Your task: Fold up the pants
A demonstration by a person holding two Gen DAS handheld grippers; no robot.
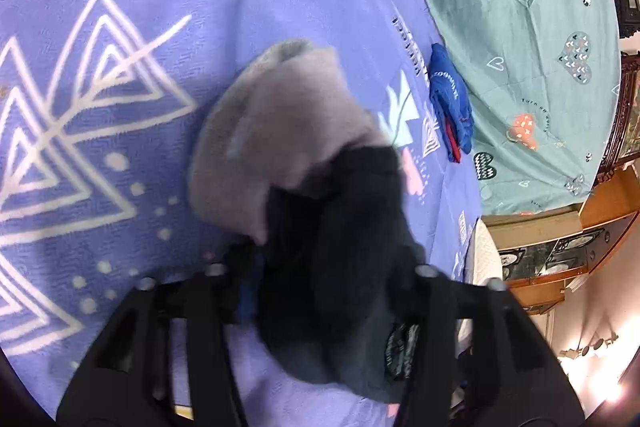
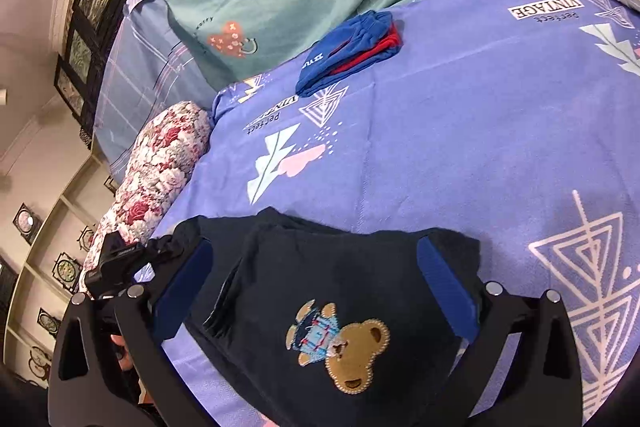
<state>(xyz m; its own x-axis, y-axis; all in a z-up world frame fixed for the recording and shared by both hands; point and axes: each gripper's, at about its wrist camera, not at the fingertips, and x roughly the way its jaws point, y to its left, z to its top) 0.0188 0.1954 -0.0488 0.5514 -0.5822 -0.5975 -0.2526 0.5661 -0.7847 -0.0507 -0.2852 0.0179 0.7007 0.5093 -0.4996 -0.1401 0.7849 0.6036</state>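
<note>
Left gripper [image 1: 320,267] is clenched on a bunch of the dark pants [image 2: 336,291], lifting a fold whose grey lining [image 1: 276,131] shows above the purple bedspread [image 2: 460,115]. Right gripper [image 2: 316,279] stands released, its blue pads either side of the pants' teddy-bear patch [image 2: 340,343], near the bed's front edge. Folded blue-and-red clothes [image 2: 352,47] lie well apart toward the far edge. To fold cleanly, I judge the right should pin the cloth flat while the left carries its edge over evenly.
</note>
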